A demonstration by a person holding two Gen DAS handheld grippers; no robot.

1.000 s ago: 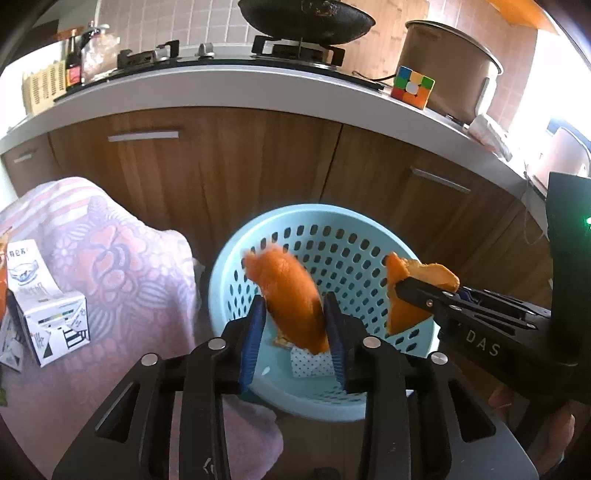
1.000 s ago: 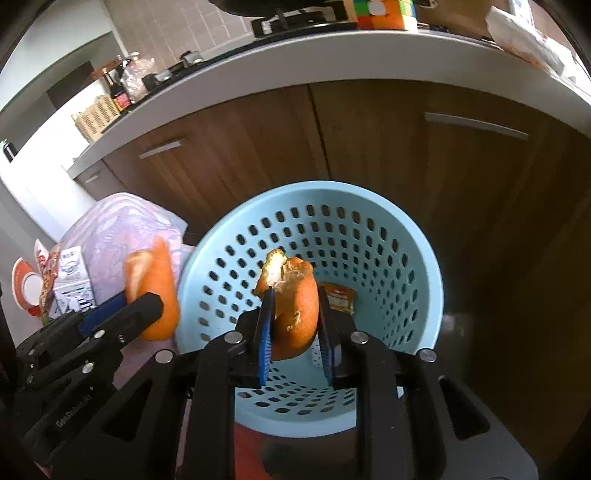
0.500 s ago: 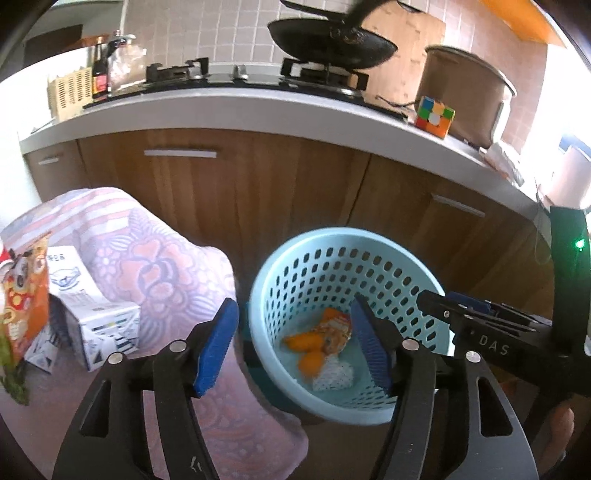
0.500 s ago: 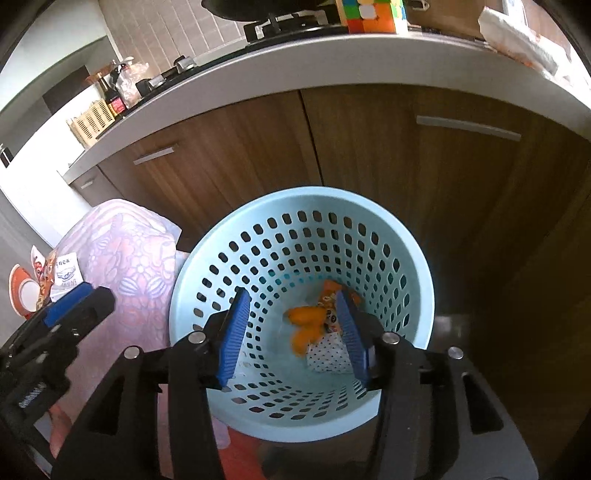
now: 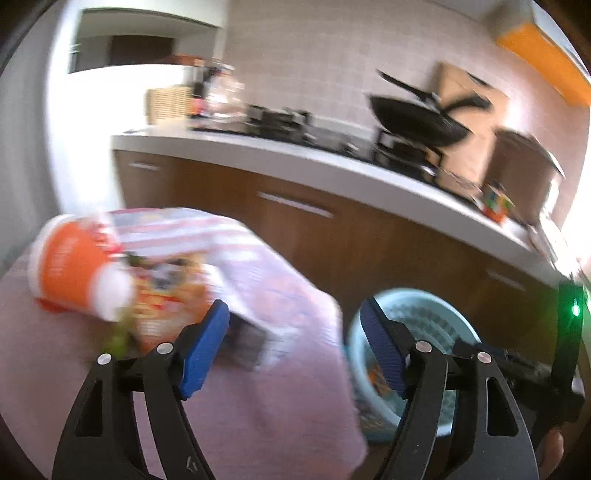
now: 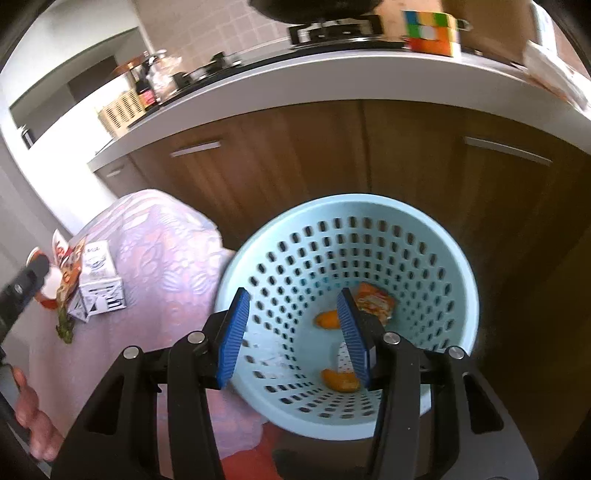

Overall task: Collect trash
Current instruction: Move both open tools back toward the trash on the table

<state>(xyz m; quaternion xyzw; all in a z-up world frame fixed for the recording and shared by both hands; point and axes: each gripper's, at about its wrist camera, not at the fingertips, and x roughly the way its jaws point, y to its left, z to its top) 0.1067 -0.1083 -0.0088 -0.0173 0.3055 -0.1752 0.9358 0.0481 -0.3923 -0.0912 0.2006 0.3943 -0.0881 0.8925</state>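
Note:
A light blue perforated basket (image 6: 424, 236) stands on the floor by the cabinets; it also shows in the left wrist view (image 5: 439, 317). Inside lie two orange peels (image 6: 327, 319) (image 6: 340, 382), an orange wrapper (image 6: 373, 302) and a white scrap. My right gripper (image 6: 291, 332) is open and empty above the basket's near rim. My left gripper (image 5: 295, 347) is open and empty over the pink cloth-covered table (image 5: 277, 398). On that table lie an orange cup (image 5: 70, 266), a snack packet (image 5: 170, 299) and a white carton (image 6: 98, 284). The left view is blurred.
Brown cabinets (image 6: 332, 155) and a white countertop (image 6: 332, 77) stand behind the basket. A wok (image 5: 417, 118), a pot (image 5: 524, 173) and a colour cube (image 6: 430, 33) sit on the counter. The left gripper's tip (image 6: 26, 284) shows at the right view's left edge.
Both grippers opened and dropped their orange peels into the basket. My left gripper has since swung left and up toward the table; the right has stayed over the basket.

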